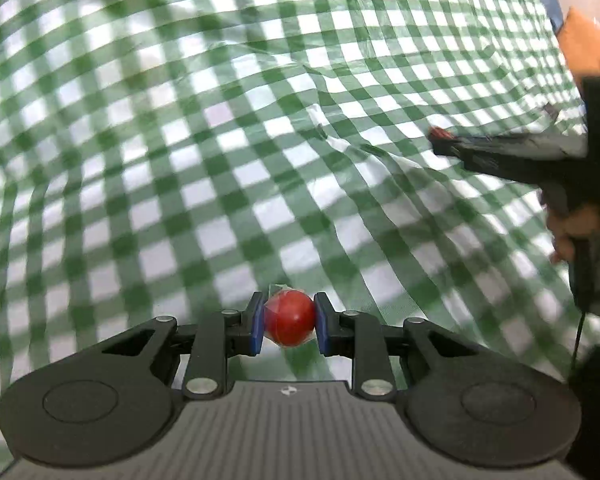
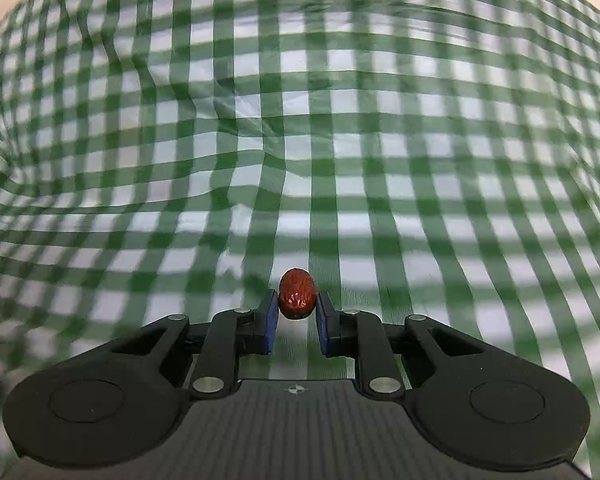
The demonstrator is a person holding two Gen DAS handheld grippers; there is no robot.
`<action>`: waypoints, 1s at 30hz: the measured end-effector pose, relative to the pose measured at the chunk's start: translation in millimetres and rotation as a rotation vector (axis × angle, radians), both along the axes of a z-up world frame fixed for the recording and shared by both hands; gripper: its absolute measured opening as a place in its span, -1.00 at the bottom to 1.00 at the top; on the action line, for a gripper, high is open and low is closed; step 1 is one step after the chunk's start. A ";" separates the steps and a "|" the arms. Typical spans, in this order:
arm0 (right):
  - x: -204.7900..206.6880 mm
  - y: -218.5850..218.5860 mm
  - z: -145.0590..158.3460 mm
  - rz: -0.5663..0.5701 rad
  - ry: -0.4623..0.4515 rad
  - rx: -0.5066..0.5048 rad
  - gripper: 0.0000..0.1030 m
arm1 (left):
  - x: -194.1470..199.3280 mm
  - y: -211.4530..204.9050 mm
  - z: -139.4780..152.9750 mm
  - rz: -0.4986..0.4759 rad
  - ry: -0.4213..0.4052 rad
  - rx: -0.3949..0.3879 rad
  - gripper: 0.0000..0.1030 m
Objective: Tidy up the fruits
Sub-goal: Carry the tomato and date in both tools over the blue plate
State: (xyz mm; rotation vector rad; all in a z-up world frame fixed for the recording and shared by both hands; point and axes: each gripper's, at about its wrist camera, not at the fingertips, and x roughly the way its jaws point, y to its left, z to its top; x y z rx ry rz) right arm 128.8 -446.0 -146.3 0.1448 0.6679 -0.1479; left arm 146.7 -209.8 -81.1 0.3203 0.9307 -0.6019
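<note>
L gripper [image 1: 289, 323] clamped on smooth red tomato [image 1: 289, 323], at 6 o'clock over green check cloth [image 1: 180, 140]. R gripper [image 2: 297, 311] pinches wrinkly red date [image 2: 297, 294] w/ its tips, also 6 o'clock.

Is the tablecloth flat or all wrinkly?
Wrinkly. The green checked tablecloth shows raised creases and wavy bent lines in both views.

Above the tablecloth [image 1: 180, 160], a tomato [image 1: 289, 323] sits between the left gripper [image 1: 289, 326] pads, the right gripper [image 1: 440, 140] (date [image 2: 297, 294] between pads) rightward.
</note>
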 end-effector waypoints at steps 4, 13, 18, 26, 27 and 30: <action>-64.3 31.9 29.4 0.021 -0.012 0.108 -0.59 | -41.3 35.0 29.0 0.033 0.014 0.004 -0.46; -167.2 150.3 98.5 0.218 -0.075 0.218 -0.59 | -130.8 117.6 85.7 0.169 -0.015 -0.010 -0.46; -205.7 204.2 124.6 0.317 -0.085 0.248 -0.59 | -166.9 158.0 102.2 0.241 -0.042 0.002 -0.46; -263.4 262.0 144.1 0.429 -0.078 0.122 -0.59 | -218.3 208.4 122.4 0.313 -0.117 -0.078 -0.46; -270.6 266.8 144.7 0.428 -0.084 0.115 -0.59 | -223.2 211.9 123.1 0.311 -0.120 -0.082 -0.46; -283.3 275.2 147.6 0.428 -0.101 0.093 -0.59 | -234.9 220.1 126.1 0.315 -0.143 -0.075 -0.46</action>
